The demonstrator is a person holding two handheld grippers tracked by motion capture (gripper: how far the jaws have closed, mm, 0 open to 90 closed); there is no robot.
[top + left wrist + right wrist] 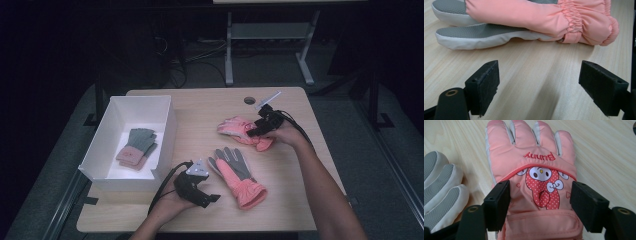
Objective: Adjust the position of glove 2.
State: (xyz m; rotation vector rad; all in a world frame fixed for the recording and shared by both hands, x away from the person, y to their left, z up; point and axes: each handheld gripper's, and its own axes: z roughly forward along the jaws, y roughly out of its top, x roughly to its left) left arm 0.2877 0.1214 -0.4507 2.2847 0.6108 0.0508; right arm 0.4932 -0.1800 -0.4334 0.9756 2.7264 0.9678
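Observation:
A pink glove with a bunny print (235, 127) (531, 147) lies back-up on the wooden table, right of centre. My right gripper (255, 131) (540, 200) stands over its wrist end, one jaw on each side of the print, and the pads do not press the fabric. A second pink glove (235, 172) (524, 15) lies palm-up with its grey palm showing, nearer the front; its grey fingers (439, 185) reach into the right gripper view. My left gripper (210, 192) (539, 82) rests low on the table just left of that glove's cuff, open and with nothing between its pads.
A white open box (167, 125) stands at the table's left side with a grey and pink pair of gloves (137, 147) inside. A round cable hole (249, 100) sits near the table's far edge. Bare wood (200, 107) lies between the box and the gloves.

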